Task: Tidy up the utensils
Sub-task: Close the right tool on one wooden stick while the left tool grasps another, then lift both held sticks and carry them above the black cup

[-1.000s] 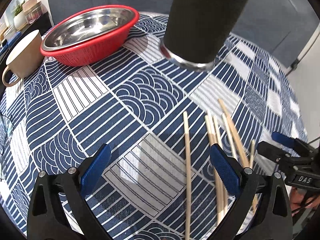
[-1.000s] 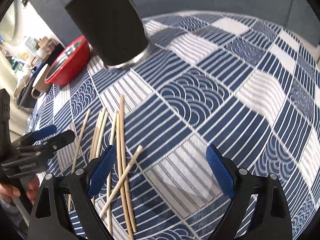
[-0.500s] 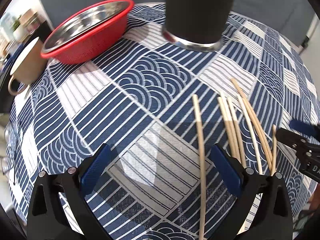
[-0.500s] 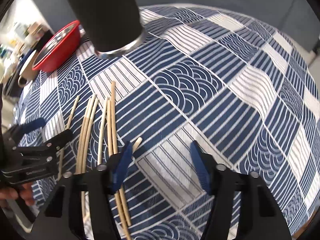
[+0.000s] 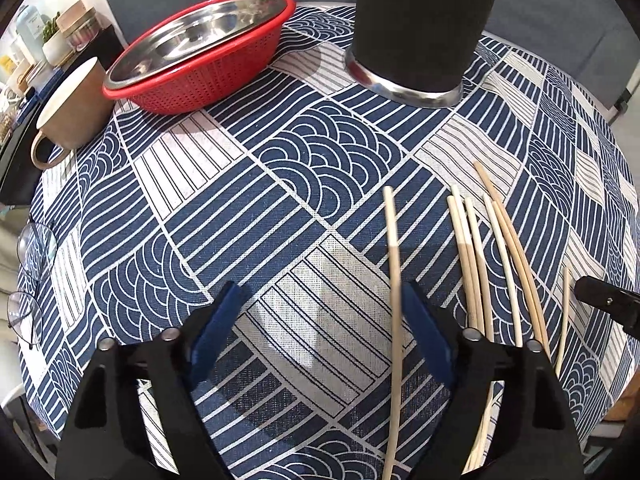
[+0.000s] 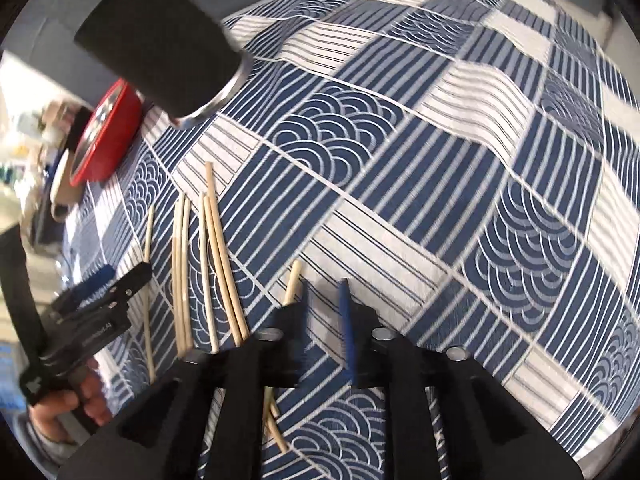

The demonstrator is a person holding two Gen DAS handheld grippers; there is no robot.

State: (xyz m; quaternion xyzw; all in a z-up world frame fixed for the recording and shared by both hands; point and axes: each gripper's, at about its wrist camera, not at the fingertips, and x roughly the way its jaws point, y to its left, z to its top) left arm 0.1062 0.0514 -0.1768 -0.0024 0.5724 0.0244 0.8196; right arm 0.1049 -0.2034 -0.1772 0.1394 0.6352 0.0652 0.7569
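Since a second ago the right gripper [image 6: 322, 300] has slid left toward the chopsticks [image 5: 476, 260] and rolled; its jaws have just been closing to a narrow gap. One stray stick [image 6: 292, 286] sits just at the left pad's outer side; whether any stick lies between the pads I cannot tell. Nothing looks clamped. The left gripper [image 5: 320, 328] has kept its place; its jaws have just been closing a little, still well apart, with a lone stick [image 5: 394, 280] running along the inside of its right pad, not pinched.

The sticks lie loose on the near part of the tablecloth [image 5: 280, 200], roughly parallel, tips pointing far. Likely each gripper is lining up on one outlying stick to gather the set.

Far behind stands a black holder [image 5: 424, 28], upright, probably where the sticks go. Far left: red colander [image 5: 208, 80] with a steel bowl [image 5: 192, 40] nested inside, then a mug [image 5: 76, 108]. Glasses [image 5: 28, 280] at the left edge.
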